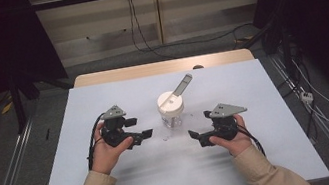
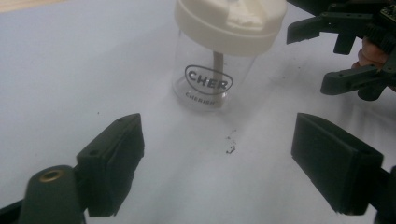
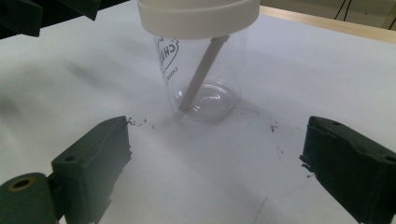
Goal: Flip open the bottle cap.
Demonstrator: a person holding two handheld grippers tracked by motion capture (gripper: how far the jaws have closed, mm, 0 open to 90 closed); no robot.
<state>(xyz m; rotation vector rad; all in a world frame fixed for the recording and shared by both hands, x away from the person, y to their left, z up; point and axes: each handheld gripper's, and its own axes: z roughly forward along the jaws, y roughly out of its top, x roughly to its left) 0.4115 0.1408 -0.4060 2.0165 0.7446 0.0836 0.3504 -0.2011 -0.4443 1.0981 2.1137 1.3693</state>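
Jar point(image 1: 172, 113) sits at the centre of the high view on the pale surface point(image 1: 116, 181), its white lid point(image 1: 170, 103) on and a grey stick point(image 1: 182, 85) poking out toward the upper right. Your left gripper point(image 1: 143, 134) and right gripper point(image 1: 195, 134) flank it, both spread wide with nothing between the jaws. Close in level on the clear wall below the lid, one side at a time, so you don't tip it.

Clear jar point(image 2: 212, 79), side wall: oval badge in dark print reading "CHER", letters cut off at 3 o'clock. Smaller line at 6 o'clock of badge: "CHERISH", partly blurred.
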